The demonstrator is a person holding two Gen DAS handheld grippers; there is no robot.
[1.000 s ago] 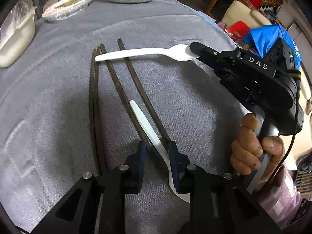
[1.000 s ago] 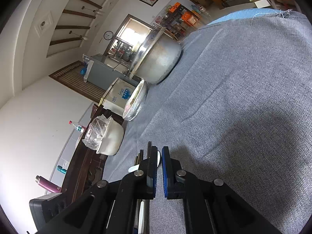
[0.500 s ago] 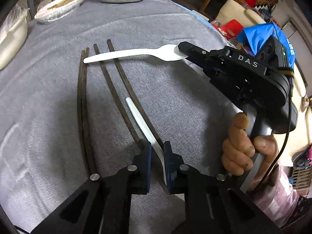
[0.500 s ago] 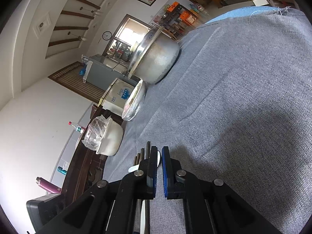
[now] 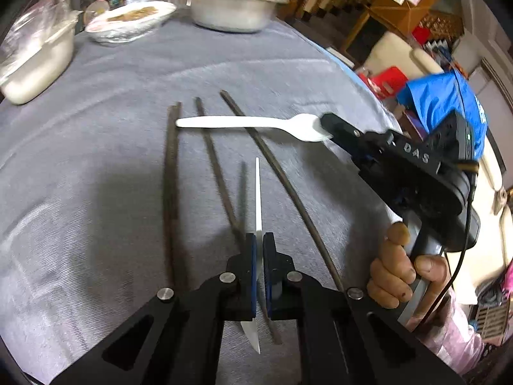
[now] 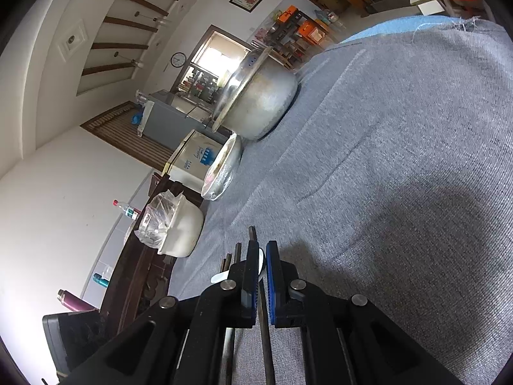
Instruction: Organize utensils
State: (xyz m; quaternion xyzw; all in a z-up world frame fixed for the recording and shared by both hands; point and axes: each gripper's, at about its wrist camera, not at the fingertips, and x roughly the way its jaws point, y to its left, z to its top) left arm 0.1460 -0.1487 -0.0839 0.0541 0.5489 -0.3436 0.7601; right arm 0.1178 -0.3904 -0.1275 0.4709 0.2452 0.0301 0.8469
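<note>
The left gripper (image 5: 259, 247) has just been closing, and its black jaws now clamp edge-on a thin white plastic utensil (image 5: 257, 192), whose handle sticks out toward the far side, lifted clear of the grey cloth-covered table (image 5: 96, 176). Beneath it lie dark, slender chopsticks (image 5: 170, 176), fanned out lengthwise from near to far. Over on the right, the right gripper (image 5: 325, 125) is pinched shut on the bowl end of a white plastic spoon (image 5: 250, 123), which lies crosswise over the far ends of the chopsticks, handle pointing left. A hand (image 5: 400, 269) wraps the grey handle of that right tool. In the right wrist view, the spoon's bowl shows as a white sliver between the blue pads. At the far edge of the table sit a lidded metal pot (image 5: 234, 6), a foil-wrapped dish (image 5: 128, 22) and a plastic-covered white container (image 5: 35, 54).
</note>
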